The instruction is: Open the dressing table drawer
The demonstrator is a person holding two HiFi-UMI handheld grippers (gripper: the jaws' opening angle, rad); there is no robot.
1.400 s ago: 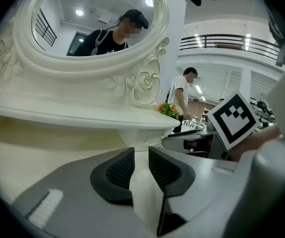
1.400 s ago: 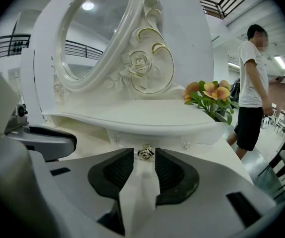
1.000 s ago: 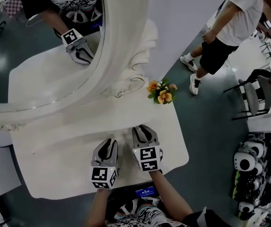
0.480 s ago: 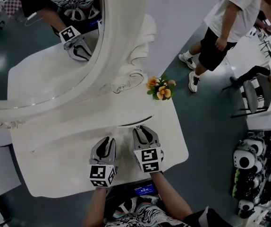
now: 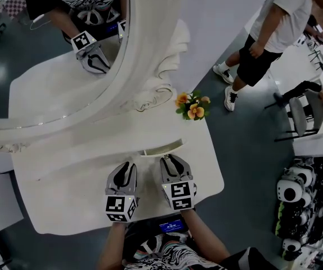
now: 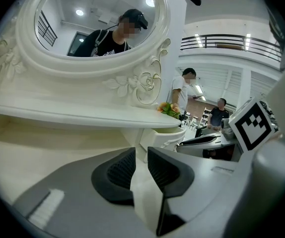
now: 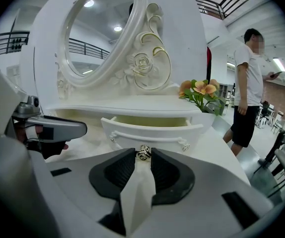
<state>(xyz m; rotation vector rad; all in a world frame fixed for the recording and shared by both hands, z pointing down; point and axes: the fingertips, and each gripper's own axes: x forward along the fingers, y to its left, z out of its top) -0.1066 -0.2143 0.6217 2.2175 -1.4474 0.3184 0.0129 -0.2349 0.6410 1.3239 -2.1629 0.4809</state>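
Observation:
A small white drawer [image 5: 161,148] juts partly out from under the mirror shelf of the dressing table [image 5: 66,198]. In the right gripper view its curved front [image 7: 152,130] faces me, with the hollow behind it showing. My right gripper [image 5: 171,159] is shut on the drawer's small metal knob [image 7: 143,153], which sits between the pad tips. My left gripper [image 5: 126,167] hovers over the tabletop just left of it. Its pads [image 6: 120,170] stand a narrow gap apart with nothing between them. The drawer [image 6: 168,135] also shows in the left gripper view, at the right.
A large oval mirror [image 5: 54,61] in a carved white frame rises behind the shelf. Orange flowers [image 5: 192,107] stand at the shelf's right end. A person [image 5: 268,32] in a white shirt stands on the floor to the right, near chairs [image 5: 302,111].
The drawer has slid out from under the shelf, from closed to partly open. My right gripper drew back toward the table's front edge with the knob. The left gripper stayed put.

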